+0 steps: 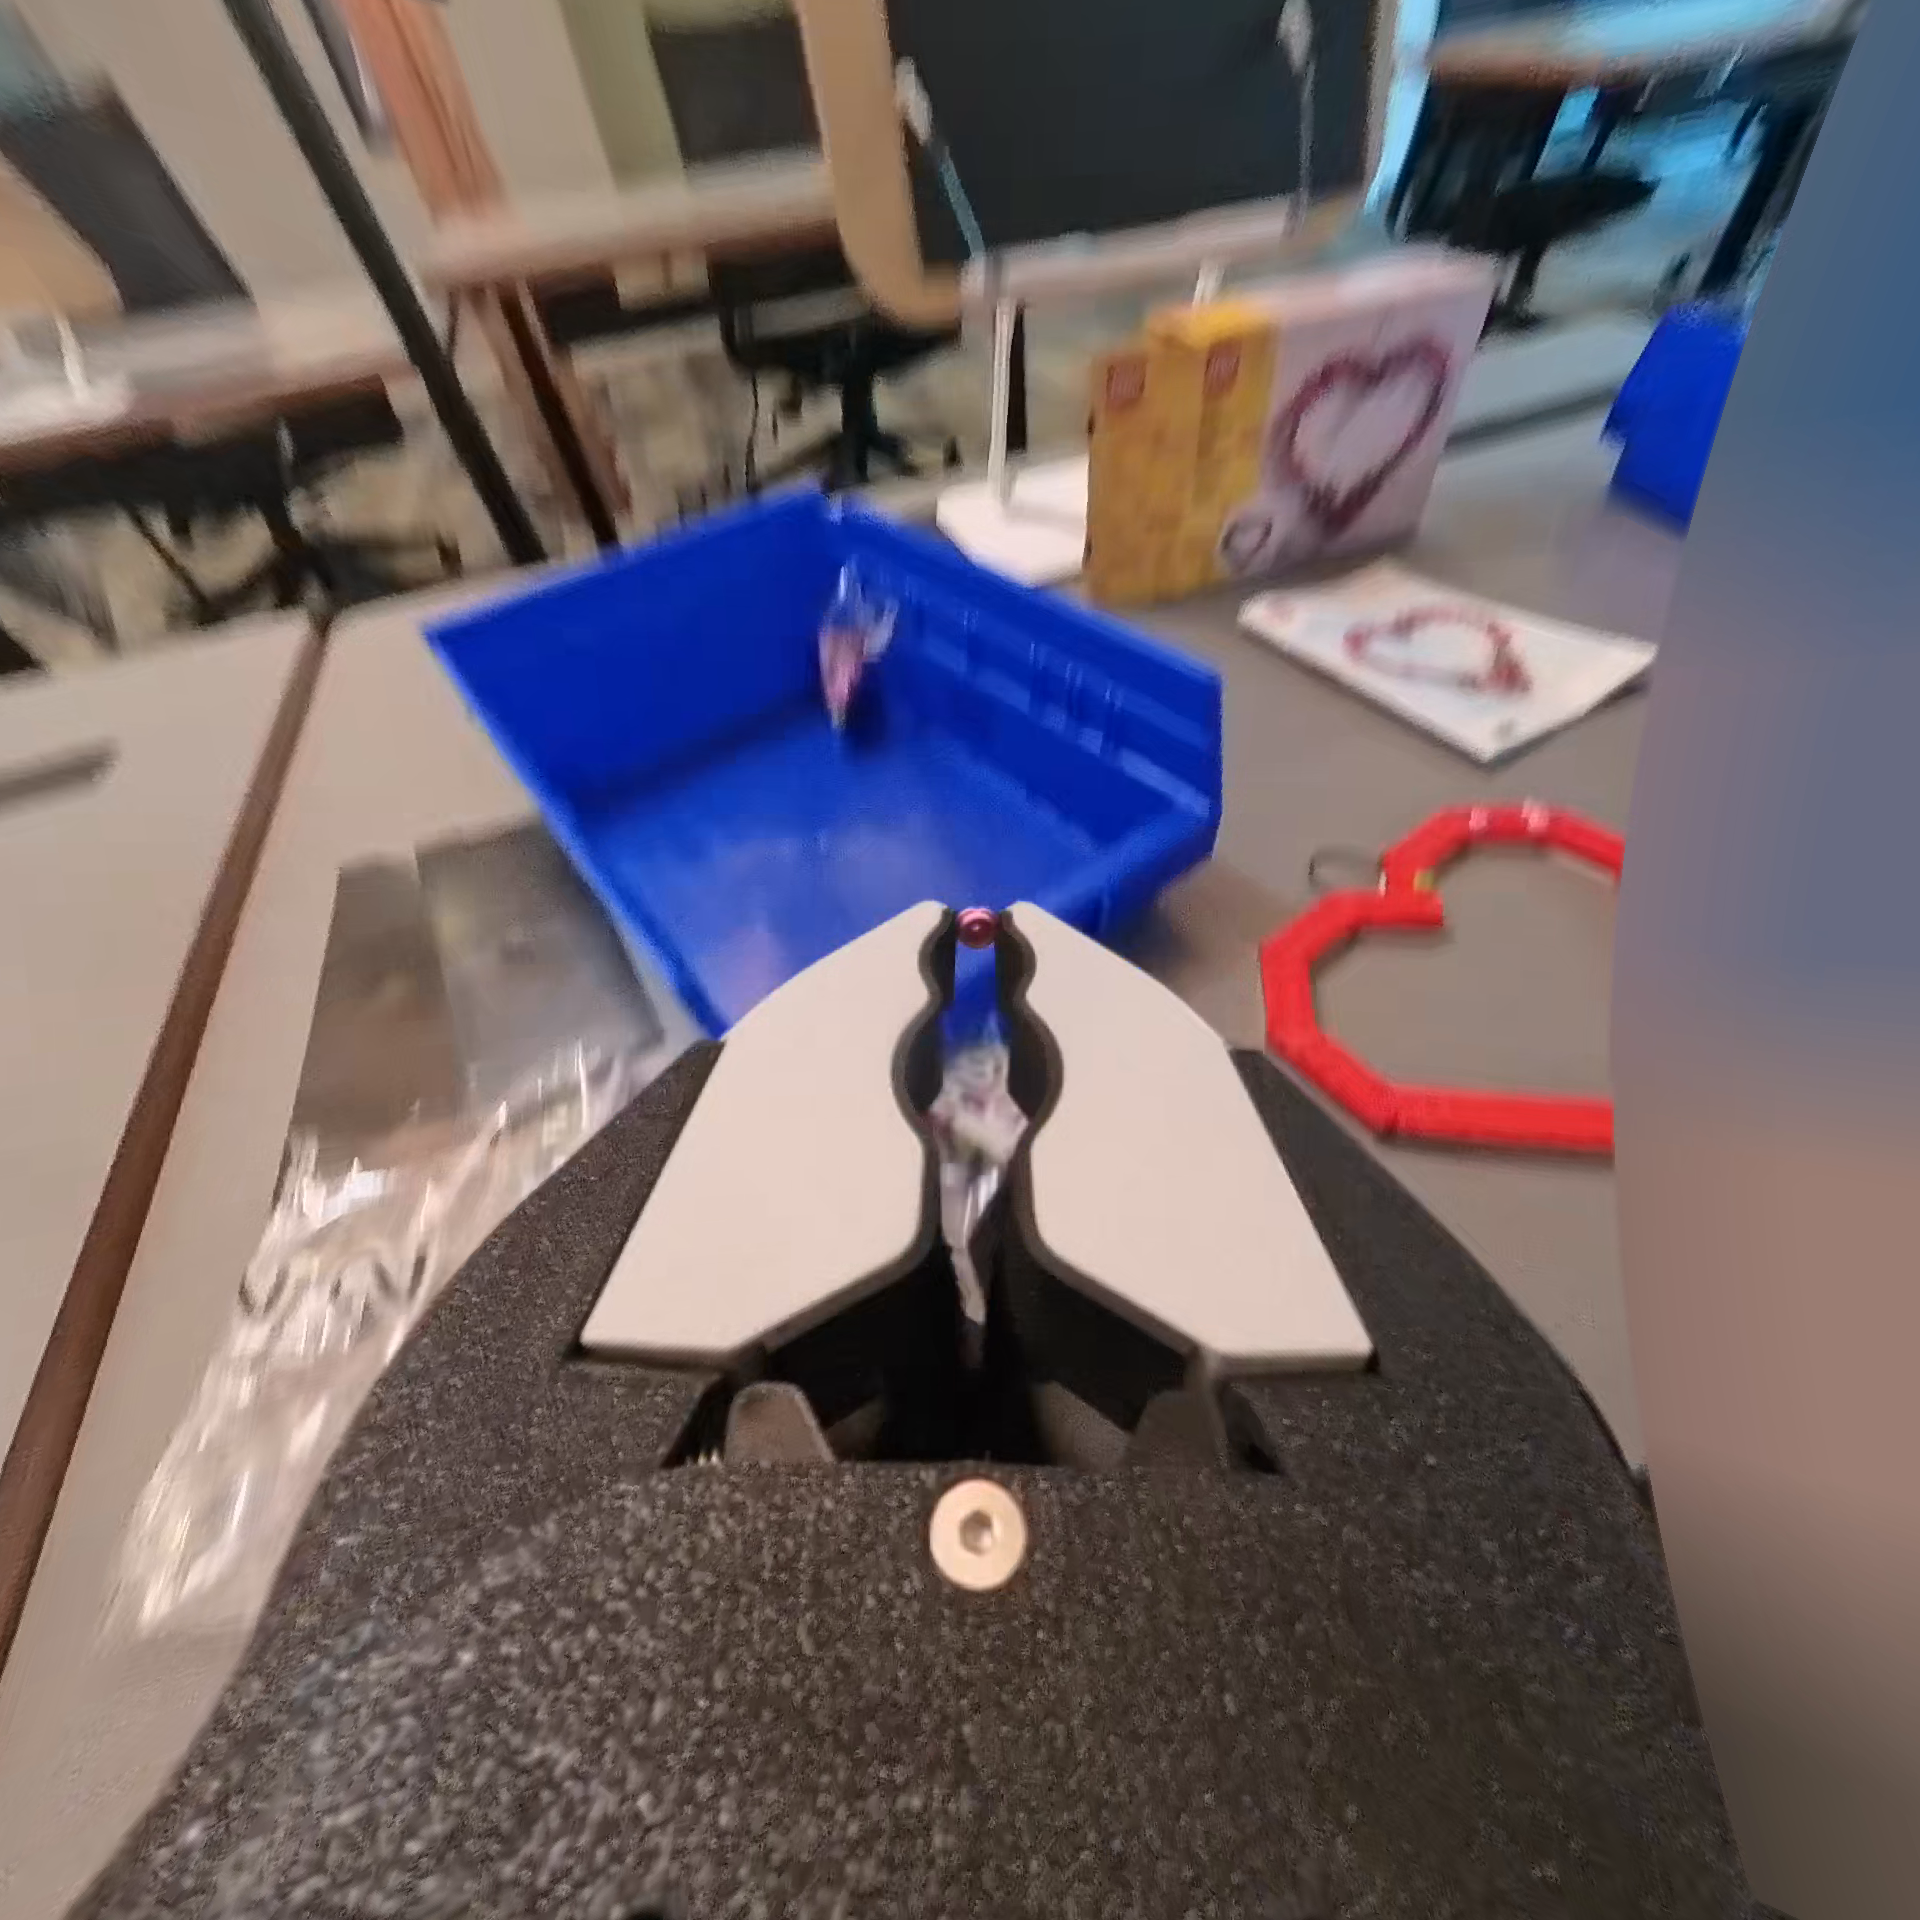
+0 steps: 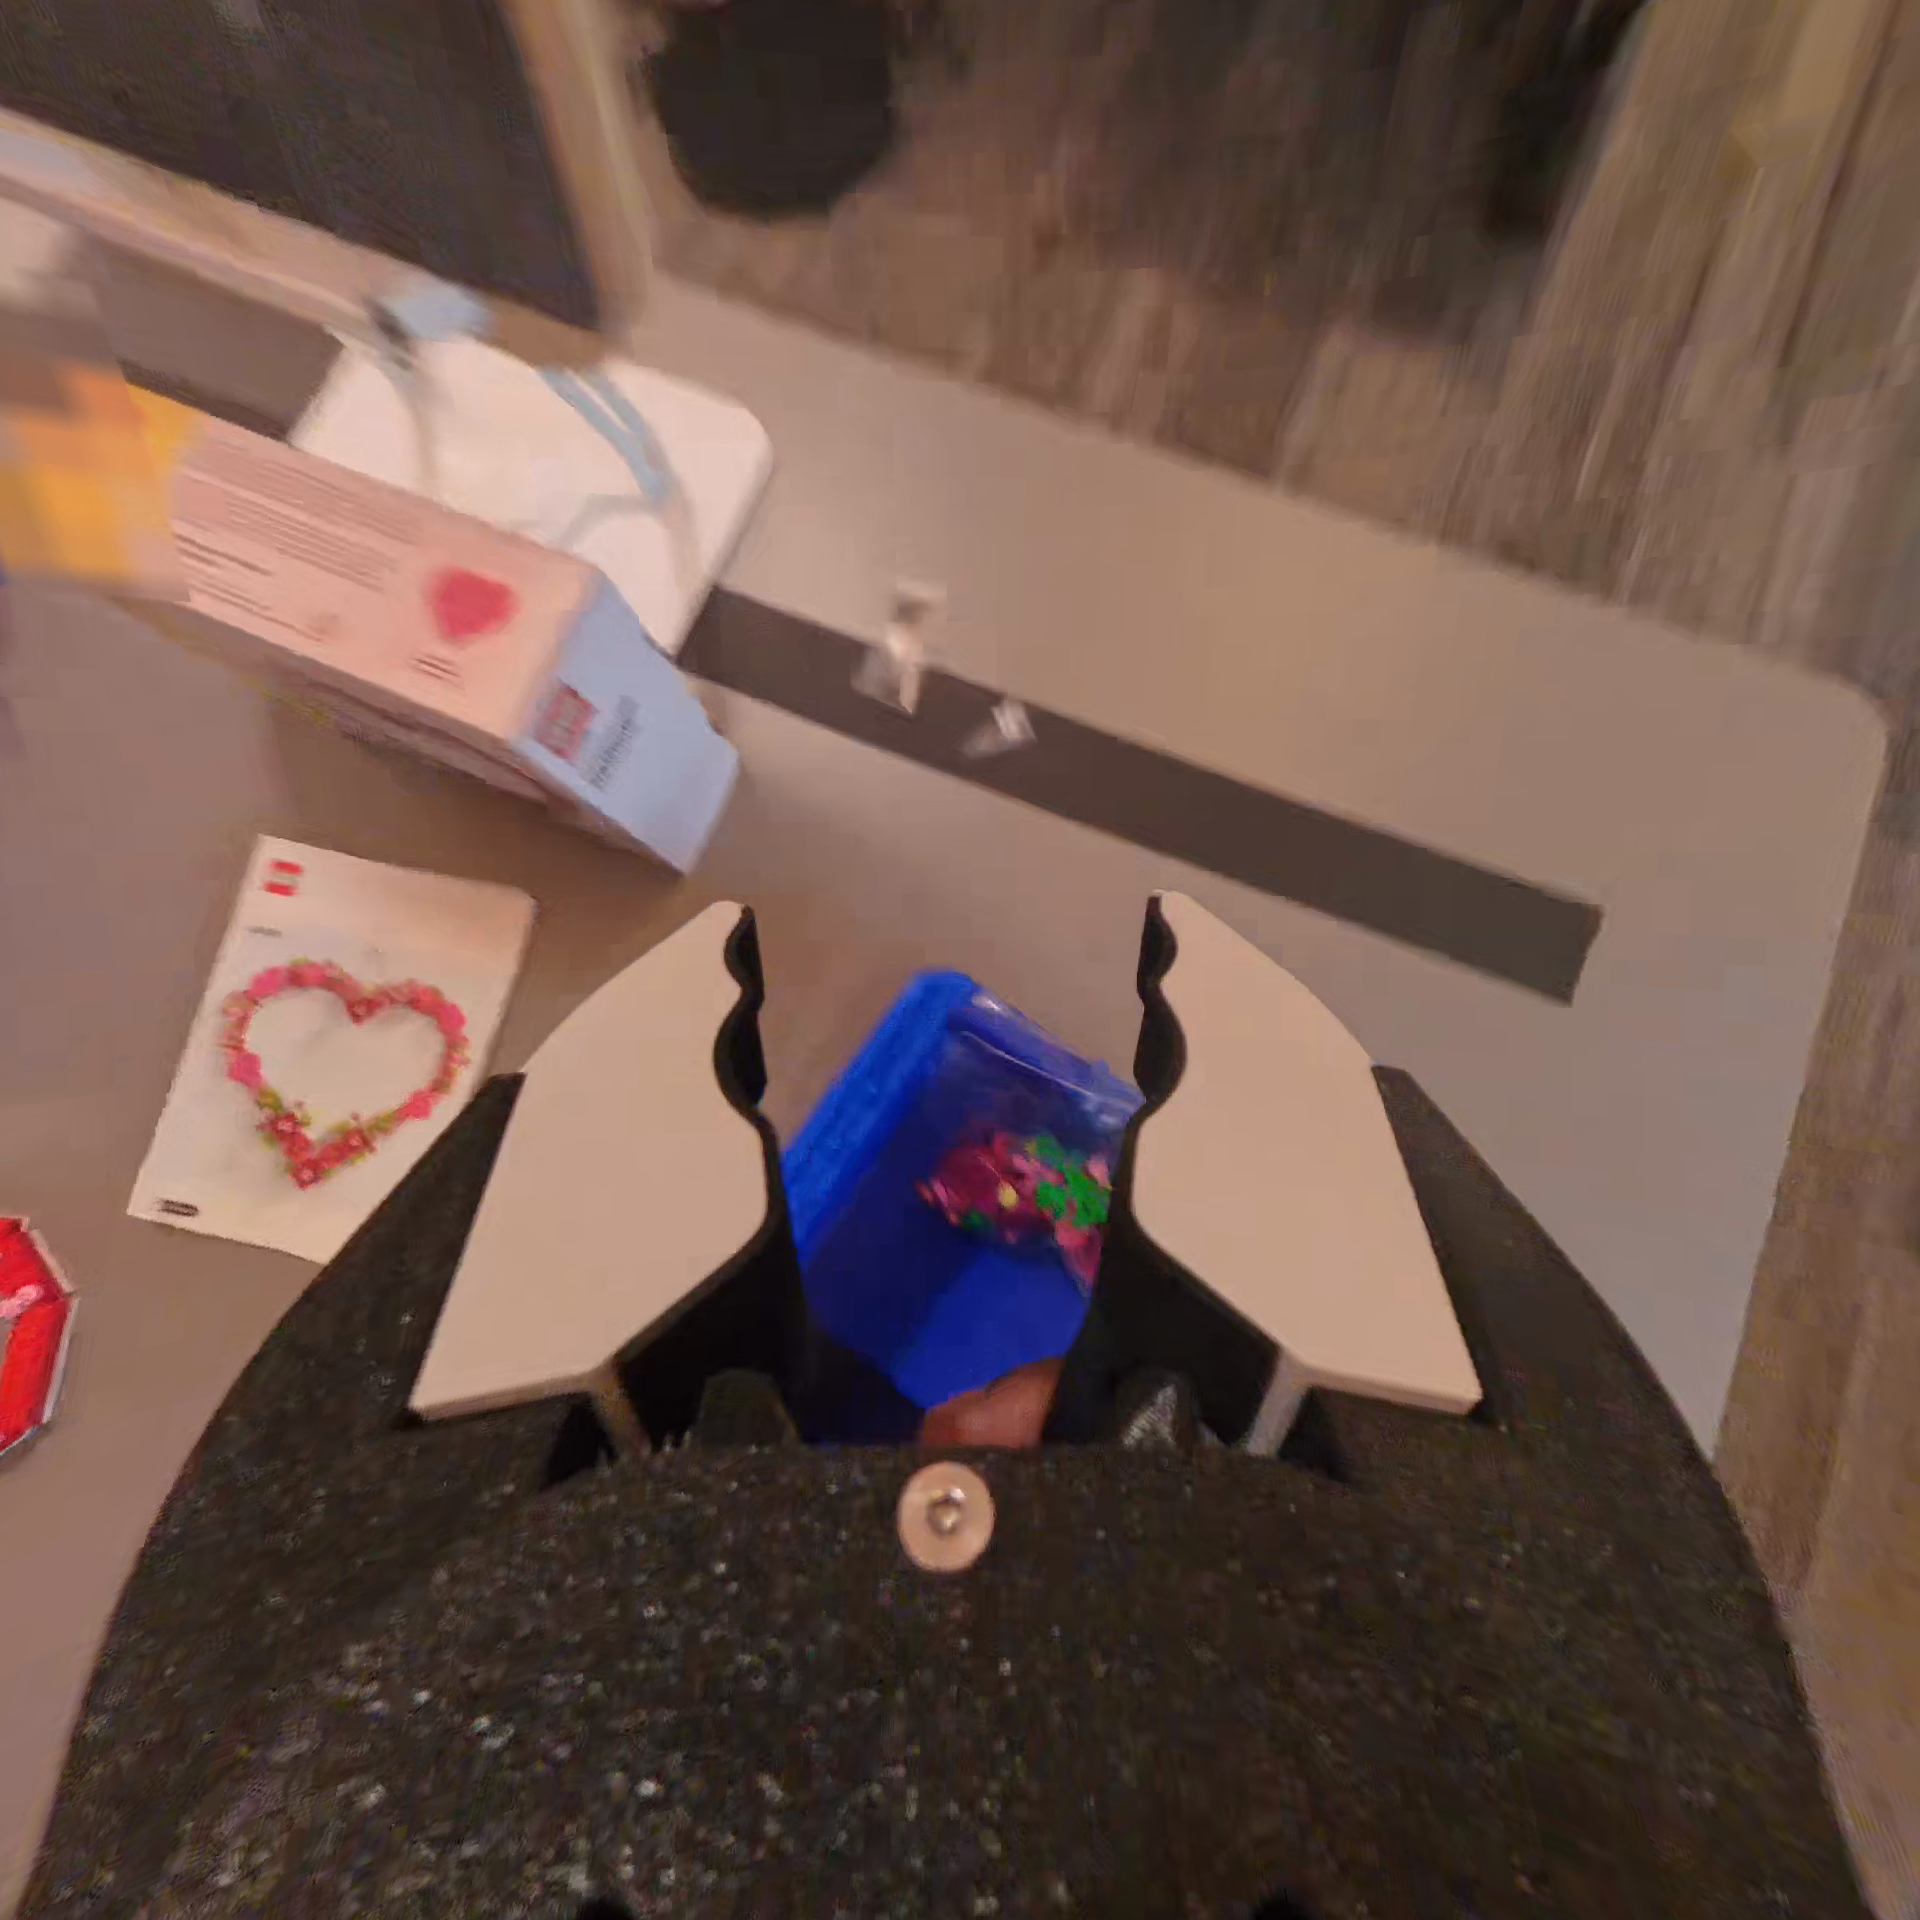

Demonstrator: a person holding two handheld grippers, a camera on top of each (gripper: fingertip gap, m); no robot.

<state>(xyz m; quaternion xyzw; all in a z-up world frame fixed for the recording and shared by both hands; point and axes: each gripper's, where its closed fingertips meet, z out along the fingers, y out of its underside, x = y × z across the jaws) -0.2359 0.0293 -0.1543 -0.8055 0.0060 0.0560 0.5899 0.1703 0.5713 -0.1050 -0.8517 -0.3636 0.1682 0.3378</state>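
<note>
My left gripper (image 1: 977,920) is shut on a small pink round piece (image 1: 977,925) pinched at its tips. Crumpled clear plastic (image 1: 971,1132) shows in the gap between the fingers behind it. It hovers just before the near wall of a large blue bin (image 1: 831,790), where a small clear bag scrap (image 1: 852,644) shows by the far wall. My right gripper (image 2: 948,930) is open above a smaller blue bin (image 2: 914,1278). That bin holds a clear bag of pink and green pieces (image 2: 1029,1184). I cannot tell whether the fingers touch this bin.
A red heart-shaped brick frame (image 1: 1434,987) lies right of the large bin, with its edge in the right wrist view (image 2: 31,1330). A heart-picture booklet (image 2: 332,1049), a box (image 2: 436,623), a white stand base (image 2: 540,457) and a black strip (image 2: 1143,790) are on the table. Clear plastic (image 1: 312,1247) lies at left. Spacing between my two grippers at the tips: around 70 centimetres.
</note>
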